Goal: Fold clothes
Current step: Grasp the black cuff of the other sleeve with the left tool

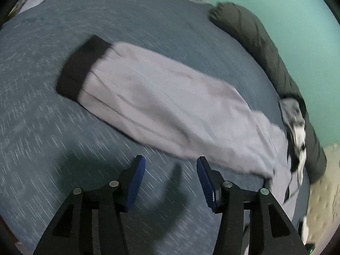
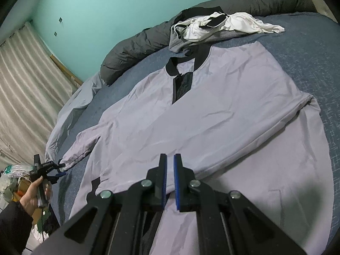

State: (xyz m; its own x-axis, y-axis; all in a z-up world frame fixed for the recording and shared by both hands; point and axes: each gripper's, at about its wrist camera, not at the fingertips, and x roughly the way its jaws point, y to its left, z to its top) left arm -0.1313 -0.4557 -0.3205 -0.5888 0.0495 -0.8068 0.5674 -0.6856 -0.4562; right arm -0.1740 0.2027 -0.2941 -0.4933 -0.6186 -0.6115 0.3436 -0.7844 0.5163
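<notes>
Lying flat on a blue bed [image 2: 308,48], a pale lilac shirt [image 2: 212,114] with a black collar spreads chest-up. Its sleeve [image 1: 161,106], ending in a black cuff [image 1: 81,72], stretches across the cover. The left gripper [image 1: 171,165] hovers just beside the sleeve, jaws spread wide and empty. The right gripper [image 2: 170,159] sits above the shirt's lower edge, jaws nearly closed with a thin gap, gripping nothing visible. A dark duvet [image 2: 136,44] lines the teal wall.

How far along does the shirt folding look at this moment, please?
Done: lavender shirt spread flat on bed. In hand: nothing; left hand-held gripper open by the sleeve, right hand-held gripper nearly shut above it. Left: every fold, plus the heaped clothes.
</notes>
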